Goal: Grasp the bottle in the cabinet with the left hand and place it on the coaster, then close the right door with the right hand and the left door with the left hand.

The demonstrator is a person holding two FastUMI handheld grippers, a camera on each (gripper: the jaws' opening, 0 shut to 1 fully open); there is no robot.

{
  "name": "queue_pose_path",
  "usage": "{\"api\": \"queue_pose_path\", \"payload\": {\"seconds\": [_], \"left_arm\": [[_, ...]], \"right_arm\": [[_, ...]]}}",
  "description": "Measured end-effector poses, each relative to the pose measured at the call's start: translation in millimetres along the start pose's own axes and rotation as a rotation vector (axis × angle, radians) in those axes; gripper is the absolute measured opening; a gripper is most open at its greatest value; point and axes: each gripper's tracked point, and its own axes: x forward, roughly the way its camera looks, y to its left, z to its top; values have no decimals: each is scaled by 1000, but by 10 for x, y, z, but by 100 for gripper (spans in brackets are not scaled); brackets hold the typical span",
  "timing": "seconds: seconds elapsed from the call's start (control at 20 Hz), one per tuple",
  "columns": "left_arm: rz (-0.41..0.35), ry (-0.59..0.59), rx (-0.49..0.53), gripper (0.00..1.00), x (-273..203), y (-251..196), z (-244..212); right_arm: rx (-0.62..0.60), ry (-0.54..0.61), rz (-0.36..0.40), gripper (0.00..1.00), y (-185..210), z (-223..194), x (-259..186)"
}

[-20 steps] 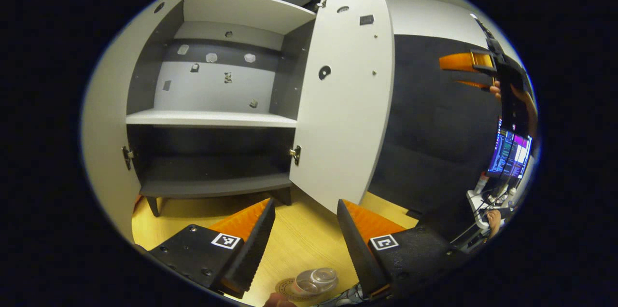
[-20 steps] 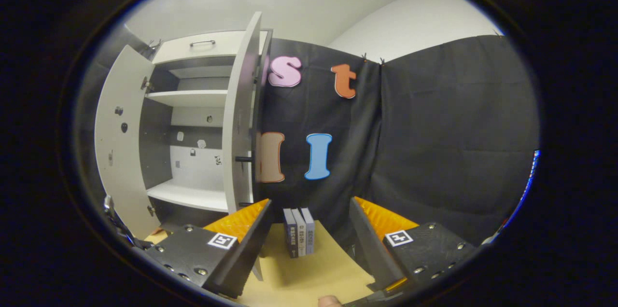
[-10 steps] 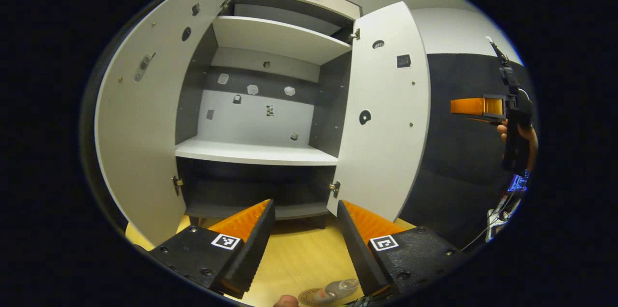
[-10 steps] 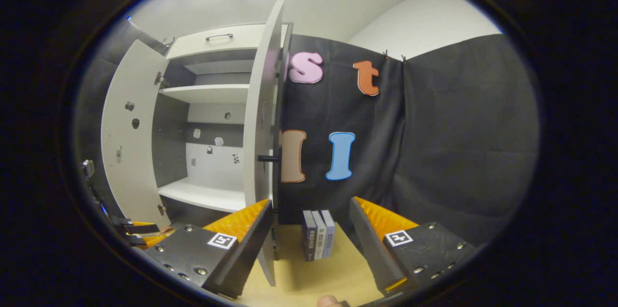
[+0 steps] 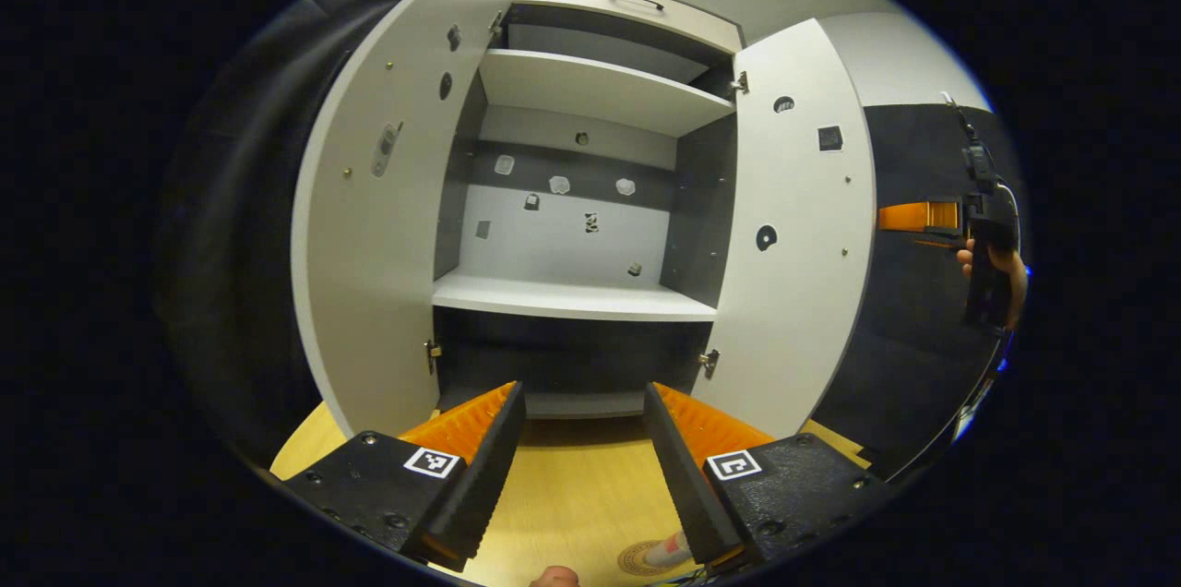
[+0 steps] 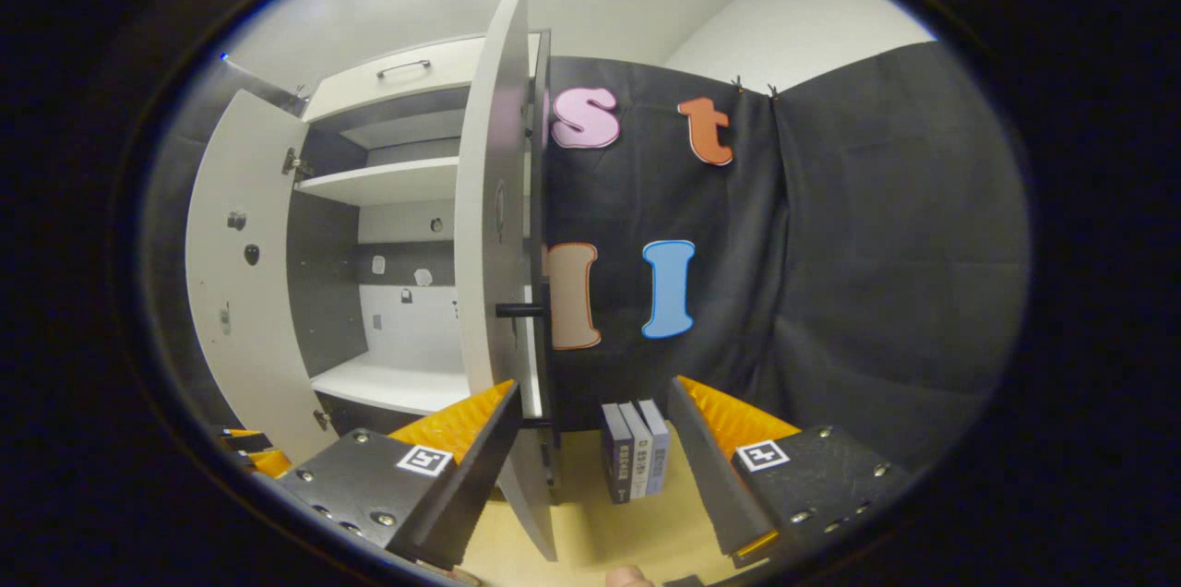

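On counter [image 5: 572, 495], bottle [image 5: 666, 551] lies on coaster [image 5: 638, 559], beside left gripper [image 5: 583, 467], jaws apart, empty. Right gripper [image 6: 590, 467] jaws apart near right door [image 6: 494, 245]; books [image 6: 635, 462] behind, spine text unreadable. Left door [image 5: 369, 236] open.

Bright overhead light, sharp centre, strong fisheye bending, edges dim and perhaps blurred

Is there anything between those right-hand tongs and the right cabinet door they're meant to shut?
Nothing visible. The open right tongs face the right door's edge and handle; books stand off beside it.
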Motion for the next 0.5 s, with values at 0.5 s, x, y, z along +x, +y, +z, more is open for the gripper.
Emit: {"api": "queue_pose_path", "payload": {"seconds": [0.5], "left_arm": [[99,13,-12,83,-107,402,-37]], "right_arm": [[-21,14,31,96,106,-32,63]]}}
